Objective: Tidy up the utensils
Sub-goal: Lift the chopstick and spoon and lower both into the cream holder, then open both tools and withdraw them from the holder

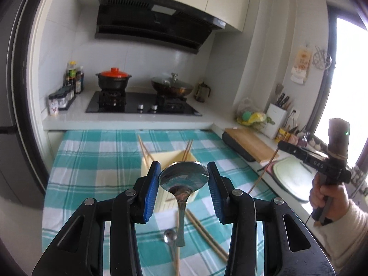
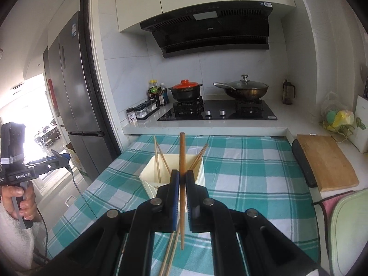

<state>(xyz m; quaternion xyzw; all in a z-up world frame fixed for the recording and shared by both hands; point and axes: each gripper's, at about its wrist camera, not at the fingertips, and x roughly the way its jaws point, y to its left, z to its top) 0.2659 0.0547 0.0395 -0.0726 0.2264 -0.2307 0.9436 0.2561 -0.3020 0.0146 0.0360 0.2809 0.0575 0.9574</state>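
Observation:
A cream utensil holder (image 2: 161,179) stands on the checked cloth with several chopsticks (image 2: 157,158) in it; it also shows in the left wrist view (image 1: 170,158). My left gripper (image 1: 184,179) is open, with a large steel spoon (image 1: 182,179) between the blue pads; I cannot tell whether the spoon touches them. Its handle hangs down. A small spoon (image 1: 169,237) and brown chopsticks (image 1: 204,234) lie on the cloth below. My right gripper (image 2: 181,177) is shut on a brown chopstick (image 2: 182,151), held upright just in front of the holder. Thin chopsticks (image 2: 171,253) lie beneath it.
The teal checked cloth (image 2: 253,172) covers the table. A wooden cutting board (image 2: 326,161) and a green mat (image 2: 349,225) lie at the right. Behind are the stove (image 2: 218,112) with a red-lidded pot and a wok, and a fridge (image 2: 76,80) at the left.

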